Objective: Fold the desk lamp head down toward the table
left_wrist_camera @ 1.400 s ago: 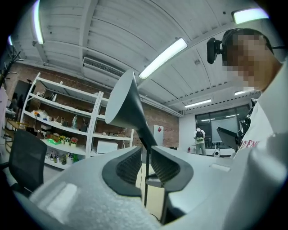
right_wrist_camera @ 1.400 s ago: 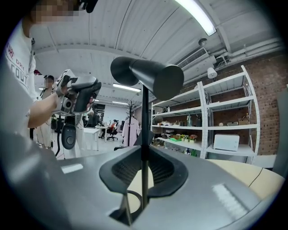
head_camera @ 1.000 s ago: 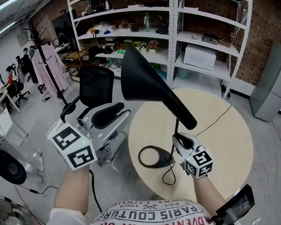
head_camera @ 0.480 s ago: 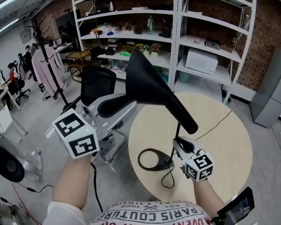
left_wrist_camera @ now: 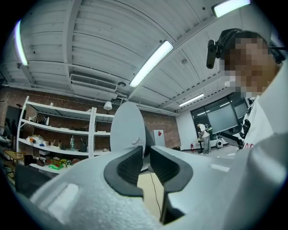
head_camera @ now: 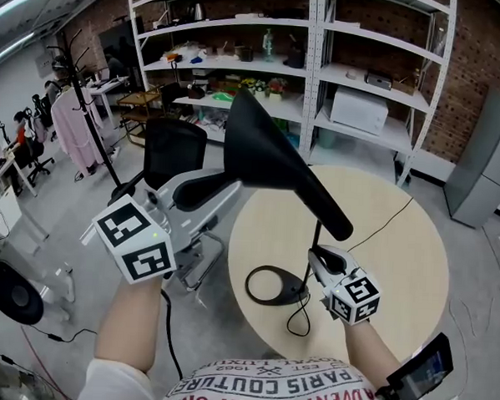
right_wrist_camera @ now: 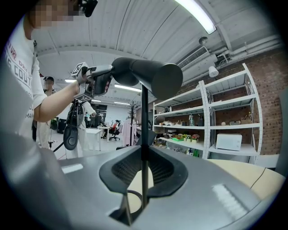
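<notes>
The wide rim of the black cone-shaped desk lamp head (head_camera: 265, 154) is being pinched by the left gripper (head_camera: 223, 183), whose jaws have just been closing onto it. The thin black lamp stem (head_camera: 317, 234) is being clamped by the right gripper (head_camera: 316, 254), low above the round pale wooden table (head_camera: 398, 244), under the raised, tilted head.

- Desk lamp head (head_camera: 269, 158): matt black outside, smooth; plastic or painted metal, I cannot tell which. The inside is dull white.
- Lamp stem (right_wrist_camera: 143, 130): thin black rod, smooth, with a slight sheen.
- Lamp base (head_camera: 289, 287): black, smooth, satin.
- Round table (head_camera: 398, 244): pale wood-look top, smooth and matt.
- Right gripper (right_wrist_camera: 143, 161): grey matt plastic shell; black ribbed pads (right_wrist_camera: 124, 170), rubbery-looking.
- Shelving (head_camera: 311, 73) at twelve o'clock: white painted metal.
- Wall (head_camera: 484, 40) at one o'clock: rough red brick.
- Floor (head_camera: 66, 202) at nine o'clock: grey, smooth, with a faint sheen.
- T-shirt (head_camera: 265, 388) at six o'clock: white printed cloth.
</notes>
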A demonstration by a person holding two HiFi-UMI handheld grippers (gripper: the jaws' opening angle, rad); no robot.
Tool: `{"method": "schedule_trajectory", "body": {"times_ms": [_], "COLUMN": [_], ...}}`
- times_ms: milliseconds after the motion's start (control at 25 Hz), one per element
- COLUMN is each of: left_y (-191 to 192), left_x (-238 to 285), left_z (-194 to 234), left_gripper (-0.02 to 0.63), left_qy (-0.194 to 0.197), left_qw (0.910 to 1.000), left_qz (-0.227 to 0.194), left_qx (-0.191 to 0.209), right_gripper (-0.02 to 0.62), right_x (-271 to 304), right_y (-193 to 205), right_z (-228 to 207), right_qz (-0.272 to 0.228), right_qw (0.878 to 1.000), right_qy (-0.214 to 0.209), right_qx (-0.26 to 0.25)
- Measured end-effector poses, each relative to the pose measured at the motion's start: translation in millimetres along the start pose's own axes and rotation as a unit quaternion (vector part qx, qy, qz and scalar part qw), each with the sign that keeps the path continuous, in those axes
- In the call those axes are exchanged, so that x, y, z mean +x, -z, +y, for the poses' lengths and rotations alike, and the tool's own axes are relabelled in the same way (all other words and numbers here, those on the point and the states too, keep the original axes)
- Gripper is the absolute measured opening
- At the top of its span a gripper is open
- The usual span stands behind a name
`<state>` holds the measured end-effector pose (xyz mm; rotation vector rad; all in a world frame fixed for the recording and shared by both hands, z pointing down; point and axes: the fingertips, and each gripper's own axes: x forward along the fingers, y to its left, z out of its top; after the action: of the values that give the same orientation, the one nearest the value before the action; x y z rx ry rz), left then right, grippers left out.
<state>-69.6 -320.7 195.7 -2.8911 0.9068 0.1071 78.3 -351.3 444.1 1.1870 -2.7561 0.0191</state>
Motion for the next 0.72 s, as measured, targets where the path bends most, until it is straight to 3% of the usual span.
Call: {"method": "schedule_trajectory", "body": {"times_ms": [720], "left_y": [15], "left_x": [-8], "left_z": [7], "left_gripper": [0.048], "left_qy": [-0.015], "left_qw": [0.9997], "left_qz": [0.004], "left_qx": [-0.017], "right_gripper": [0.048], "right_x": [1], "right_y": [-2], "right_z": [-1], "right_qz": [-0.001], "right_qw": [1.0], "right_qy": [-0.002], "right_qx": [0.001]}}
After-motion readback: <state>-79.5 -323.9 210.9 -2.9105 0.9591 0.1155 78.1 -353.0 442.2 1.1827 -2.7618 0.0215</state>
